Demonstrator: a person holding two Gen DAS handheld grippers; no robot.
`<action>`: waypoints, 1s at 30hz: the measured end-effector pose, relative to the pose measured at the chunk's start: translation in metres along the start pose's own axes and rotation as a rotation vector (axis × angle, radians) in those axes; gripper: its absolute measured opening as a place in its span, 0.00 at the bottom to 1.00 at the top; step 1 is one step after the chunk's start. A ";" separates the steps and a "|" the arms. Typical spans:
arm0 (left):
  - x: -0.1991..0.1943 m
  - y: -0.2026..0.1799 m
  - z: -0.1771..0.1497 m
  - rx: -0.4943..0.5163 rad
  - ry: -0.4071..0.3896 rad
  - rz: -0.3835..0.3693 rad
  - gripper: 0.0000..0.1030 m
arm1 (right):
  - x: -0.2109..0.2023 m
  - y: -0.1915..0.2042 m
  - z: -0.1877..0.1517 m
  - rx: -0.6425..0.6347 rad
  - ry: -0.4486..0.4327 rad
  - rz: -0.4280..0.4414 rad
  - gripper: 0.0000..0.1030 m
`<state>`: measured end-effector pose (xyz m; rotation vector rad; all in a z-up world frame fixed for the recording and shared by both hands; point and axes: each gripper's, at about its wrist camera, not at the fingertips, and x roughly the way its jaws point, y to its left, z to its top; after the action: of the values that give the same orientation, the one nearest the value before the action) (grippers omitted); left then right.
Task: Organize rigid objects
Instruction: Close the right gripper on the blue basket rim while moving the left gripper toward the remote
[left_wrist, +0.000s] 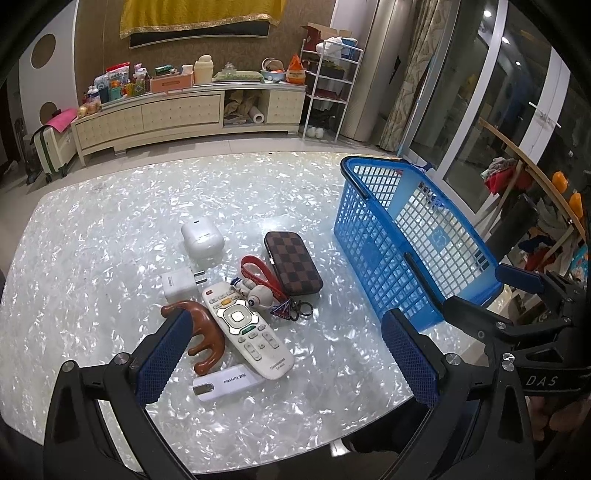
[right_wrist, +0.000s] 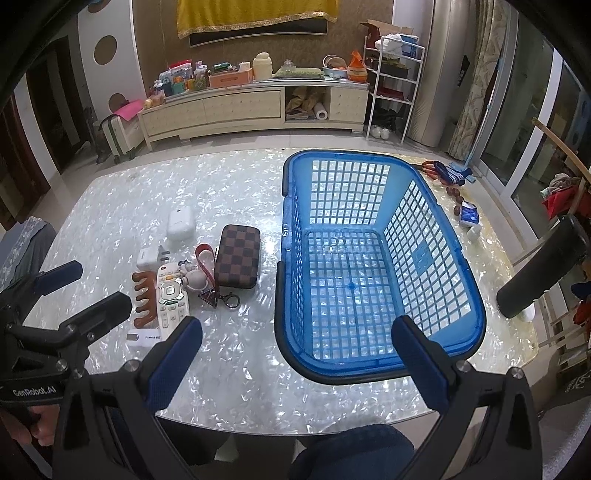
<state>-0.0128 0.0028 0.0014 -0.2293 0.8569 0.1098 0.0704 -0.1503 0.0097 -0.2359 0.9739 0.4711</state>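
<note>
On the pearly white table (left_wrist: 92, 229) lies a cluster of small objects: a white earbud case (left_wrist: 202, 234), a white charger plug (left_wrist: 178, 285), a brown wooden massager (left_wrist: 203, 338), a white remote (left_wrist: 248, 328), a white USB stick (left_wrist: 225, 380), a checkered brown case (left_wrist: 293, 267) and a red keychain strap with a small figure (left_wrist: 260, 286). An empty blue basket (right_wrist: 373, 266) stands to their right. My left gripper (left_wrist: 286, 356) hovers open over the near end of the cluster. My right gripper (right_wrist: 297, 358) is open above the basket's near rim, holding nothing.
Small items lie behind the basket at the table's right edge, including a blue pouch (right_wrist: 471, 216) and red-handled scissors (right_wrist: 430, 168). A black cylinder (right_wrist: 539, 266) stands at the right. A long cabinet (right_wrist: 255, 107) and a shelf rack (right_wrist: 395, 85) line the far wall.
</note>
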 end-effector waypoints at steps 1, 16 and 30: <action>0.000 0.000 0.000 0.002 0.001 0.002 1.00 | 0.001 0.000 0.000 -0.004 0.005 0.002 1.00; 0.007 0.005 -0.007 0.037 0.039 0.022 1.00 | 0.016 -0.039 0.012 -0.029 0.087 -0.101 1.00; 0.040 0.043 -0.017 0.091 0.151 0.076 1.00 | 0.056 -0.108 0.039 -0.168 0.247 -0.258 1.00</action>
<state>-0.0074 0.0403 -0.0467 -0.1210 1.0186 0.1250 0.1777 -0.2140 -0.0172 -0.5748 1.1275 0.2908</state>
